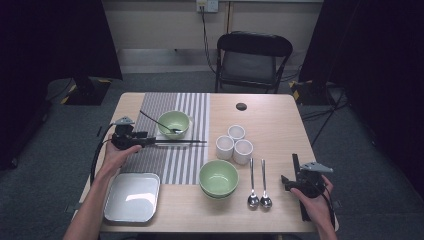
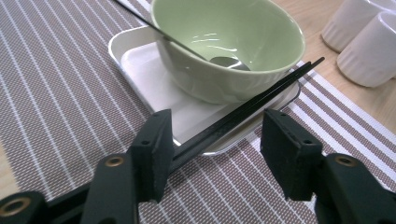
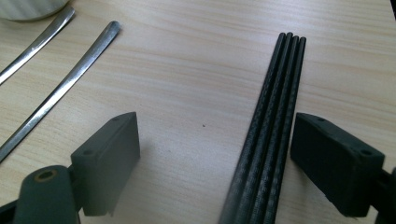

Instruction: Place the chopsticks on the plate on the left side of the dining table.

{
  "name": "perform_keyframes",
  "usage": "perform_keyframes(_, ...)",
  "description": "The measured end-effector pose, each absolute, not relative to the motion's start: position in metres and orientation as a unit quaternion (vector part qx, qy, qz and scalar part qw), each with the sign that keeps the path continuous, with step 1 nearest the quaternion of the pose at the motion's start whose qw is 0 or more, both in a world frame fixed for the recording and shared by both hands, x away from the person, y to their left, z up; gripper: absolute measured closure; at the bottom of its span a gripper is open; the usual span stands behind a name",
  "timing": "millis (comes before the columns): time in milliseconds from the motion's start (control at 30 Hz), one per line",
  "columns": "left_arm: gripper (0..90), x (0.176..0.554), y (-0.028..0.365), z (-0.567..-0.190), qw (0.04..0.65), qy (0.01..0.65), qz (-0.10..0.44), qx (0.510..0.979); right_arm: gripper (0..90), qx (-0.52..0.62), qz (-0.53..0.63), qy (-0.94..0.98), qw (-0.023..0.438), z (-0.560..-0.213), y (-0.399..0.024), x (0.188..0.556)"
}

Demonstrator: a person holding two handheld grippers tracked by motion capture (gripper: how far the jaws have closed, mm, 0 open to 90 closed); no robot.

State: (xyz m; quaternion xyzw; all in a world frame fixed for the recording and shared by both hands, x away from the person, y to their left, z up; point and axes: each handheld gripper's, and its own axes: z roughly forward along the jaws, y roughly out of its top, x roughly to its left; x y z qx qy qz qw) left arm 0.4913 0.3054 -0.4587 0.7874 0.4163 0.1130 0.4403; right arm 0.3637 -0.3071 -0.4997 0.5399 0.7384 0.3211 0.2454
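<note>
A green bowl (image 1: 174, 122) (image 2: 224, 46) with a spoon (image 2: 224, 60) in it stands on a small white tray (image 2: 140, 60) on the striped placemat (image 1: 187, 165). A black pair of chopsticks (image 1: 185, 142) (image 2: 261, 93) rests across the tray's rim beside the bowl. My left gripper (image 1: 149, 140) (image 2: 217, 123) is open around their near end, which runs close along its left jaw. My right gripper (image 1: 294, 176) (image 3: 215, 126) is open over the bare table at the right. More black chopsticks (image 1: 296, 162) (image 3: 275, 102) lie flat between its jaws, close to the right one.
A second green bowl (image 1: 218, 177) sits at the front centre, with three white cups (image 1: 234, 145) behind it and two spoons (image 1: 252, 185) (image 3: 60, 88) to its right. A larger white tray (image 1: 132, 197) lies at the front left. A folding chair (image 1: 252, 60) stands beyond the table.
</note>
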Motion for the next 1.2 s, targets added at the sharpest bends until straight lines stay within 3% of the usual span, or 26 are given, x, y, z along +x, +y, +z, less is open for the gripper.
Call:
perform_keyframes(133,35.9,0.491,0.314,-0.461,0.435,0.418,0.107,0.790,15.0,0.540,0.321,0.739,0.245,-0.500,-0.307,0.364)
perform_keyframes(267,20.6,0.487,0.323,-0.461,0.434,0.426,0.111,0.786,15.0,0.540,0.321,0.738,0.245,-0.500,-0.307,0.364)
perform_keyframes(400,15.9,0.482,0.334,-0.464,0.428,0.429,0.118,0.787,15.0,0.540,0.321,0.738,0.245,-0.500,-0.307,0.364)
perform_keyframes(800,28.6,0.481,0.342,-0.481,0.382,0.449,0.132,0.797,15.0,0.540,0.321,0.738,0.245,-0.500,-0.307,0.364)
perform_keyframes(1200,30.2,0.479,0.336,-0.487,0.371,0.446,0.138,0.802,15.0,0.540,0.321,0.738,0.245,-0.500,-0.307,0.364)
